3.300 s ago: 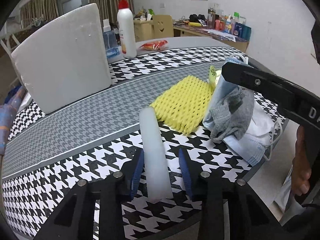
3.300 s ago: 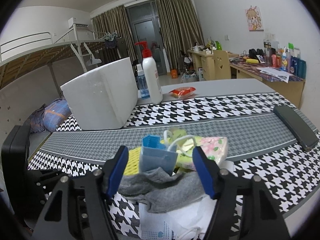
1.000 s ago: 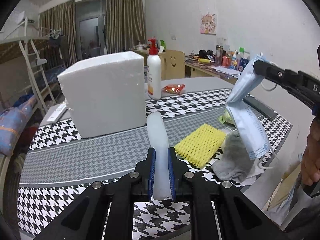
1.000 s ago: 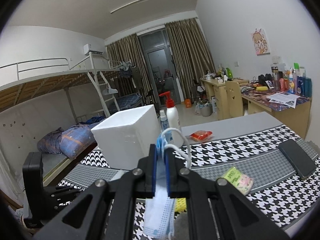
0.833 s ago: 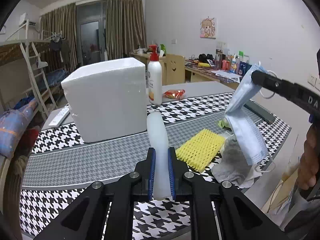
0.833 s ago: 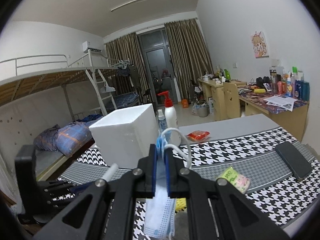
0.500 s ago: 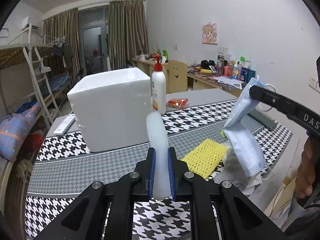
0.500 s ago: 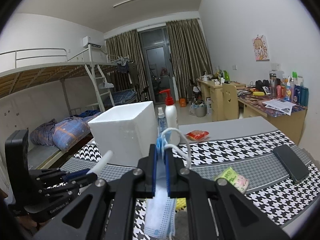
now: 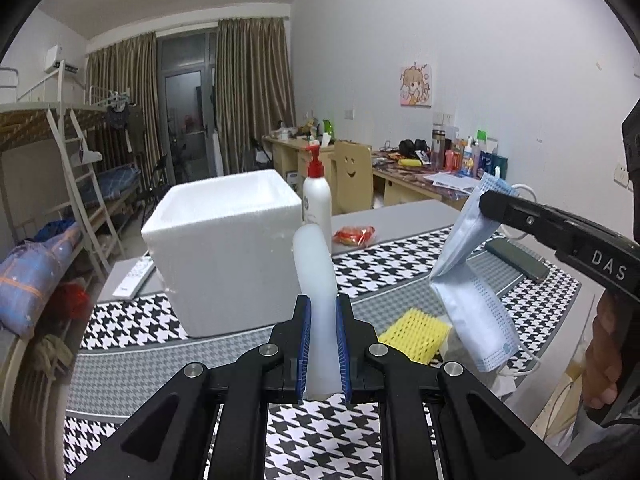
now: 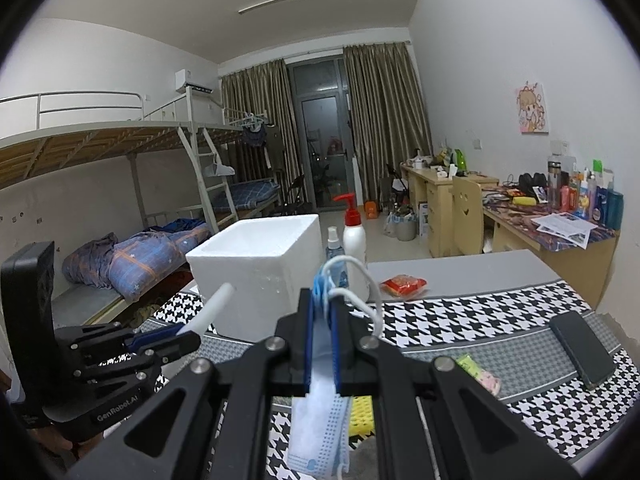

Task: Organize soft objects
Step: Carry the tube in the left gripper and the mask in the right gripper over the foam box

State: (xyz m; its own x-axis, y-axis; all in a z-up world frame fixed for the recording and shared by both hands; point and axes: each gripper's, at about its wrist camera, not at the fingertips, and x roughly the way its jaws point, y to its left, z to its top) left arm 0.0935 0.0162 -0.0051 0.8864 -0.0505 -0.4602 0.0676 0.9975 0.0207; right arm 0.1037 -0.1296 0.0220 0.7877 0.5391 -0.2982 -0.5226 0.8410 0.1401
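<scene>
Now, in the left wrist view, the left gripper (image 9: 323, 350) is clamped narrow on a white foam stick (image 9: 316, 280), which has been lifted clear of the checked tablecloth (image 9: 132, 330). The white foam box (image 9: 224, 252) sits behind the stick, open side up, nearer than it was a second ago as the hand has risen. To the right of the box, the right gripper (image 9: 486, 200) pinches a blue face mask (image 9: 468, 280) that hangs in the air; below it lie a yellow foam net (image 9: 412, 334) and a crumpled white heap, too hidden to name.

In the right wrist view, the right gripper (image 10: 321, 340) is closed tight on the mask (image 10: 318, 424), ear loops curling above the pads. The box (image 10: 260, 272) stands ahead and slightly left, and the left gripper (image 10: 176, 340) holds the stick (image 10: 212, 308) just left of the box.

Both items are now off the table, so carrying them over the box opening and dropping them looks like the coming step.
</scene>
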